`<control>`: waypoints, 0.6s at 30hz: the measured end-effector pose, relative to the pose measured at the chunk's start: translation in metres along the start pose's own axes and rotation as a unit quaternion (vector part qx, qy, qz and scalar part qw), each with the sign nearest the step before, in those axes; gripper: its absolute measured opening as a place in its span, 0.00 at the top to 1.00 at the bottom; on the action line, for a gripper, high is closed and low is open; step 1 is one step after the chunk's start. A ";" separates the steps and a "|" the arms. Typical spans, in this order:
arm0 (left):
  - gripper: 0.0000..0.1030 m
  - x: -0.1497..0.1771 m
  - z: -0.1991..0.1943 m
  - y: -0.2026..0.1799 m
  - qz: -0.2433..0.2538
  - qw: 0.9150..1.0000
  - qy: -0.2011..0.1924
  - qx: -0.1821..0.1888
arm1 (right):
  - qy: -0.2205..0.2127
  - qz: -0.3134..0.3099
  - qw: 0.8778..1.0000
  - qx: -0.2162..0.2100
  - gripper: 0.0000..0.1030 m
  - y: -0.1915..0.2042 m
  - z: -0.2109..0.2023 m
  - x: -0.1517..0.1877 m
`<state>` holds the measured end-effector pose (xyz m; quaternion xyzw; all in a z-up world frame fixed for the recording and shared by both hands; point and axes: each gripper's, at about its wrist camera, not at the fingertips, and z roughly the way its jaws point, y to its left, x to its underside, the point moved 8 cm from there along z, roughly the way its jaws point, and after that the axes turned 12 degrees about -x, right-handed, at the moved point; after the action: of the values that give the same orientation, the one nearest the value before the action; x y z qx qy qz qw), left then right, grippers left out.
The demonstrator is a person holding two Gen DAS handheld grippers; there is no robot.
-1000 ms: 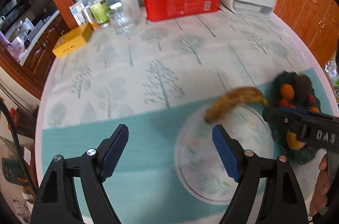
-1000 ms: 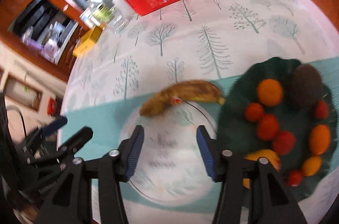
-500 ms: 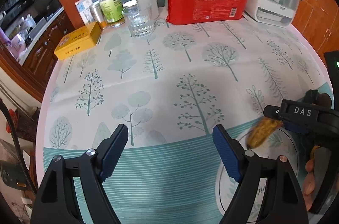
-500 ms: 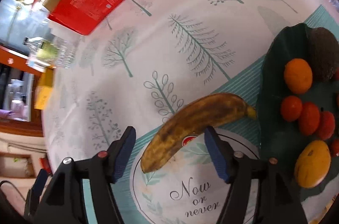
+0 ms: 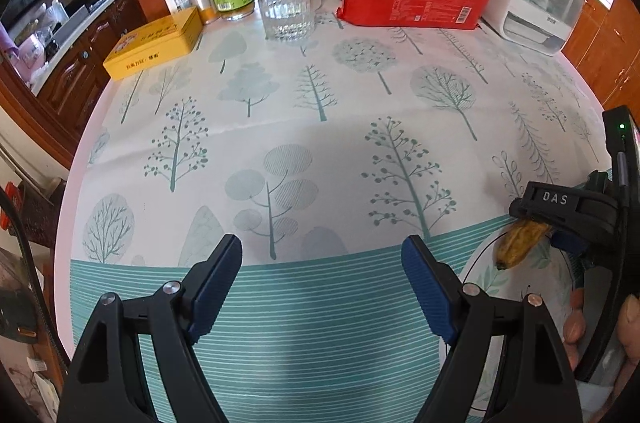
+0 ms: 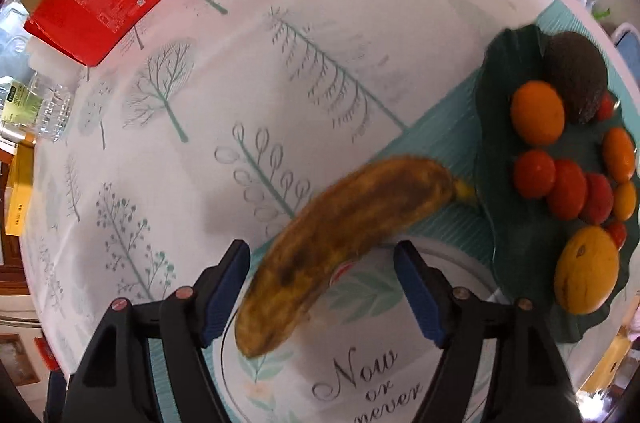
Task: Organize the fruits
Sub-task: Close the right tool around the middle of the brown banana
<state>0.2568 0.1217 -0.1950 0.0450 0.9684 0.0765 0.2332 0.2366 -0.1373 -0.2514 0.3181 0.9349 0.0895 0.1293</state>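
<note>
Between right gripper (image 6: pixel 322 263) pads (spread): banana (image 6: pixel 344 239)

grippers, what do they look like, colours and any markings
Both are alike: the left gripper and right gripper have black angular plastic arms with silver rivets at the pivots and ribbed blue pads on the fingers. Seen from the left wrist view, the right gripper's black body carries white "DAS" lettering and a small green light.

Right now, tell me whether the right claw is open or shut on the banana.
Open. The right claw has just been opening and straddles the banana; clear gaps show between both blue pads and the peel.
</note>
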 end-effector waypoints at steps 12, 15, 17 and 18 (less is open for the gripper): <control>0.21 0.018 -0.008 0.000 0.009 1.000 0.005 0.005 | -0.009 -0.108 0.994 -0.029 0.61 0.020 -0.013 0.024; 0.21 0.026 -0.012 -0.001 0.011 1.000 0.007 0.005 | -0.003 -0.133 0.990 -0.048 0.65 0.016 -0.018 0.040; 0.21 0.031 -0.014 -0.002 0.012 1.000 0.010 0.006 | 0.003 -0.152 0.986 -0.062 0.66 0.015 -0.022 0.048; 0.21 0.034 -0.016 -0.003 0.012 1.000 0.011 0.006 | 0.007 -0.159 0.985 -0.072 0.66 0.012 -0.025 0.053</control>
<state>0.2193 0.1207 -0.1971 0.0573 0.9708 0.0735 0.2210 0.1956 -0.0969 -0.2345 0.1544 0.9656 0.1375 0.1576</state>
